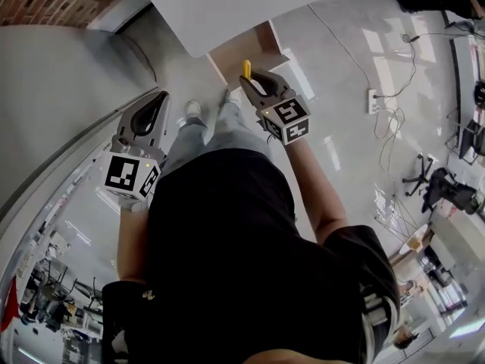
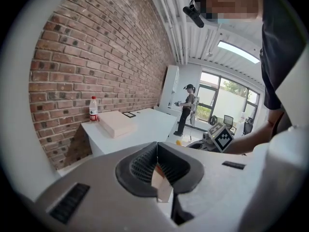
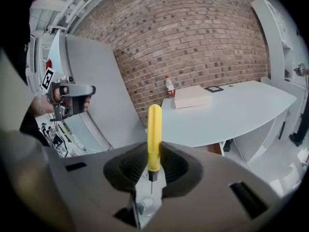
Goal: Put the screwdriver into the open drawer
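Observation:
My right gripper [image 1: 248,74] is shut on the screwdriver [image 1: 246,67], held out in front of the person's body. In the right gripper view the yellow handle of the screwdriver [image 3: 154,132] sticks up past the jaws and its thin metal shaft points back between them. My left gripper [image 1: 161,98] hangs lower at the left, shut with nothing in it. Its ribbed pads [image 2: 145,164] meet in the left gripper view. A brown wooden box-like part [image 1: 246,50] shows under the white table's edge [image 1: 220,14]. I cannot tell whether it is the drawer.
On the white table [image 3: 231,112] by the brick wall lie a pale flat box [image 3: 192,96], a red-labelled bottle [image 3: 170,86] and a small black frame [image 3: 213,88]. Cables and a power strip [image 1: 373,101] run across the floor at the right. Another person [image 2: 186,109] stands far off.

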Motion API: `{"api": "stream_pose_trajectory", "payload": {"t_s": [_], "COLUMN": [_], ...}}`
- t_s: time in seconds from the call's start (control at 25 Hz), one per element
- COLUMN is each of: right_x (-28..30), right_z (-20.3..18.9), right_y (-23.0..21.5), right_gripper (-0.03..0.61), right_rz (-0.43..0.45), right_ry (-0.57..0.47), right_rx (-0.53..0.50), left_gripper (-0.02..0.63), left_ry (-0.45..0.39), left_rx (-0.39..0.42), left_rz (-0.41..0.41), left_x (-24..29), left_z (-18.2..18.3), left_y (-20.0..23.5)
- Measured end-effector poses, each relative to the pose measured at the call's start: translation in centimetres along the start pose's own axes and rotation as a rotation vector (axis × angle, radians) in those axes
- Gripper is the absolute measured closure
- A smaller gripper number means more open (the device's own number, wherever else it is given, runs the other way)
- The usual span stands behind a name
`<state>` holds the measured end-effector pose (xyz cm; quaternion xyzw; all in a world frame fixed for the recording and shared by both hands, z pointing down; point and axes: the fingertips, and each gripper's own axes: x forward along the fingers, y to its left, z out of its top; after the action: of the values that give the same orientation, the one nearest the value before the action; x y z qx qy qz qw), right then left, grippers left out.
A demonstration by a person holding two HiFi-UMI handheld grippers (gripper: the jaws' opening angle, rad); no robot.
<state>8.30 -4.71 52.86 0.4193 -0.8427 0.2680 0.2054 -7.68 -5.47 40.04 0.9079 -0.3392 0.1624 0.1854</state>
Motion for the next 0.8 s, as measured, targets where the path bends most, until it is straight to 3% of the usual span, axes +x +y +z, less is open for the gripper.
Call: {"api": "stream_pose_trajectory", "payload": {"t_s": [0.4, 0.8], "right_x": [6.6, 13.1], "right_z": [-4.9, -11.4], "right_y": [-2.7, -5.8], "right_gripper": [0.492, 0.492], "right_rz": [0.128, 0.171], "right_ry": [0.164, 0.319], "right_rx": [-0.026, -0.031], "left_gripper": [0.609, 0.609], "left_ry": [0.045, 0.102], "left_rx": [-0.079, -0.151], "left_rz": [0.149, 0.245], "left_x": [-0.1, -0.3], "left_z": [-2.4, -5.2], "left_y": [0.7, 0.5]}}
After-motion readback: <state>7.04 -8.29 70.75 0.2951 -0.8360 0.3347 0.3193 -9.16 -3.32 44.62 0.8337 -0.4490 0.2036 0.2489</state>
